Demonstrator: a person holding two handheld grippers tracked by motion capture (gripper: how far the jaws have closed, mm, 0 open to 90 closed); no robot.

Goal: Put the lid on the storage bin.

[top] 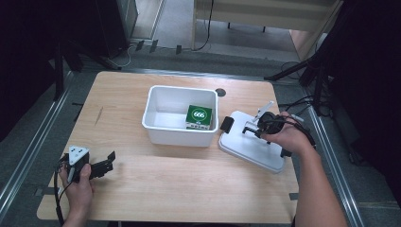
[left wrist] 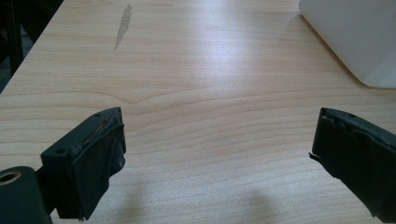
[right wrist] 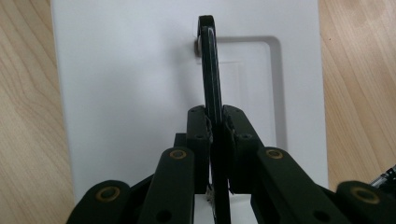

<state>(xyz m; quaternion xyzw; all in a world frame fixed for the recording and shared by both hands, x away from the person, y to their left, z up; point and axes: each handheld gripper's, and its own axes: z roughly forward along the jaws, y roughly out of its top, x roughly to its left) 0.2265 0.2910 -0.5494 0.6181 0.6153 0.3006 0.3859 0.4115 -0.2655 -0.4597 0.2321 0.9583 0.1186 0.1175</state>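
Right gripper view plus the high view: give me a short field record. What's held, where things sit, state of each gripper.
right gripper: shut on the black handle of the white lid
white lid: flat on the table, right of the white bin
white bin: open, mid-table, holds a green box
left gripper: open, nothing between its fingers, over bare wood at the table's near left

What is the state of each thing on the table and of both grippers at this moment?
White bin: open, lid off, upright on the table.
Green box: lying inside the bin, near its right wall.
White lid: flat on the table, right of the bin.
Black handle: standing upright on the lid.
Right gripper: fingers shut on the black handle.
Left gripper: open, nothing between its fingers, above bare table.
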